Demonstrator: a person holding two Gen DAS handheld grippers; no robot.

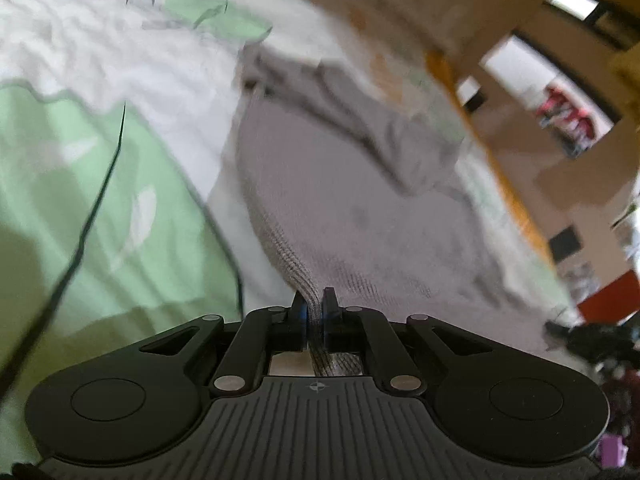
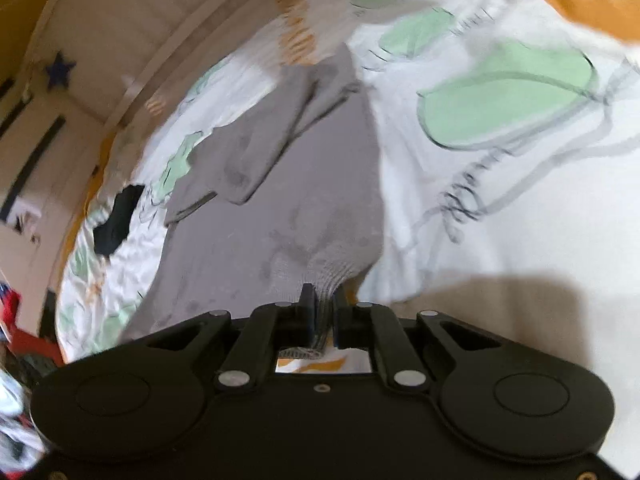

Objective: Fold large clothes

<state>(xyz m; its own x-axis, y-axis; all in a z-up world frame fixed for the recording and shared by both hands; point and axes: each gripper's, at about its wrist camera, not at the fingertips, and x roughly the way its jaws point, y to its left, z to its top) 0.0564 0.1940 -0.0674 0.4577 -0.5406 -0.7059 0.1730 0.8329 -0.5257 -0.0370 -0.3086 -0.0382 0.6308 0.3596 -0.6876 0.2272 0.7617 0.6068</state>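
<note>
A grey knitted sweater (image 1: pixel 352 208) lies spread over a bed, its sleeves folded across its far end. In the left wrist view my left gripper (image 1: pixel 314 304) is shut on the ribbed hem of the sweater, and the knit bunches up between the pads. In the right wrist view the same grey sweater (image 2: pixel 280 208) stretches away from me. My right gripper (image 2: pixel 324 300) is shut on its hem too, with a fold of rib pinched between the black fingers. Both views are blurred.
The bed sheet (image 1: pixel 100 184) is white with large pale green leaf shapes (image 2: pixel 508 96) and dark outlines. A black item (image 2: pixel 116 220) lies on the sheet at the left. An orange bed edge (image 1: pixel 492 160) and shelving (image 1: pixel 568 120) stand beyond.
</note>
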